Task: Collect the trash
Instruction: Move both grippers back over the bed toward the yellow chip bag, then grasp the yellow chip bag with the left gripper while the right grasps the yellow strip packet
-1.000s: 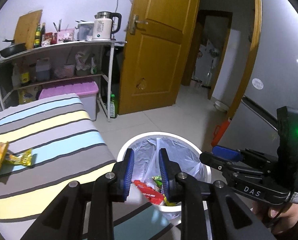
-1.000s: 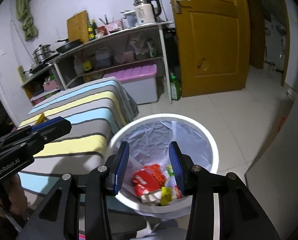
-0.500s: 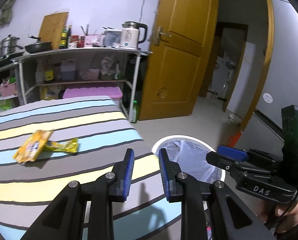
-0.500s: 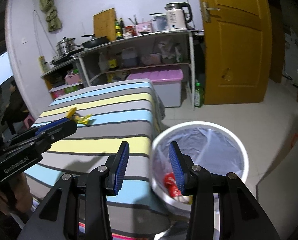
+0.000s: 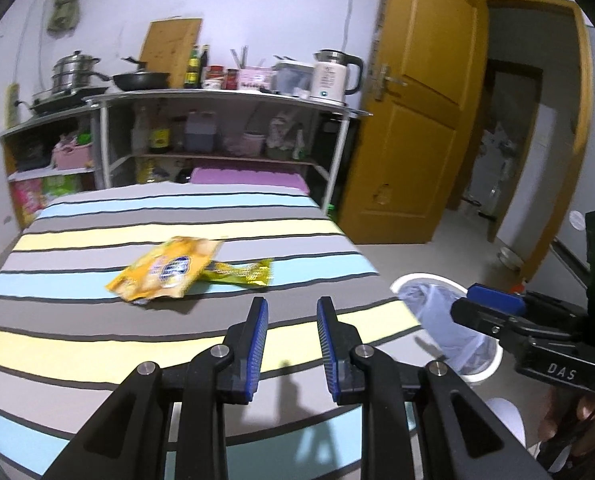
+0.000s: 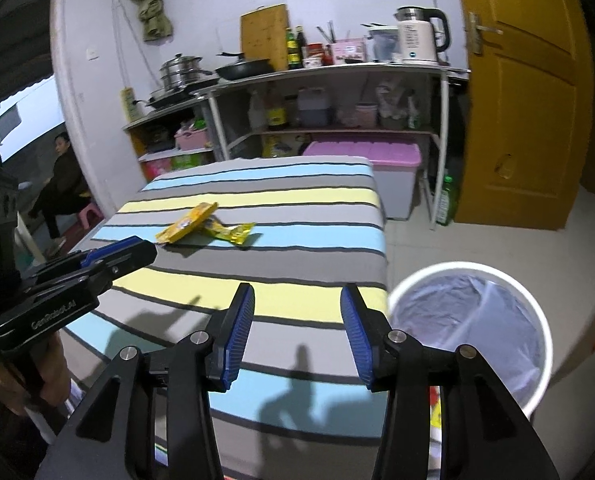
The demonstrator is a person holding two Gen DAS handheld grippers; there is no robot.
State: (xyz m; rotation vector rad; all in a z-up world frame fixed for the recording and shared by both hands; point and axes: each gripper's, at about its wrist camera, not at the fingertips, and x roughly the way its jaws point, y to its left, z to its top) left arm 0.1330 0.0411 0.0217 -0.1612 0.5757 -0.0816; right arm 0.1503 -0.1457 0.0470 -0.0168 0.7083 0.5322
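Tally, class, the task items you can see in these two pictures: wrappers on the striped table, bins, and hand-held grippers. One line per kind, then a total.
Wrappers: 2, an orange wrapper overlapping a yellow-green wrapper
Bins: 1, a white bin
Hand-held grippers: 2, the left hand-held gripper and the right hand-held gripper
Total: 5

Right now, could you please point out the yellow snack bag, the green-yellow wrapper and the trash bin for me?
yellow snack bag (image 5: 167,274), left wrist view, centre of its printed face.
green-yellow wrapper (image 5: 243,273), left wrist view, middle of the exposed part.
trash bin (image 6: 467,267), right wrist view, far white rim.
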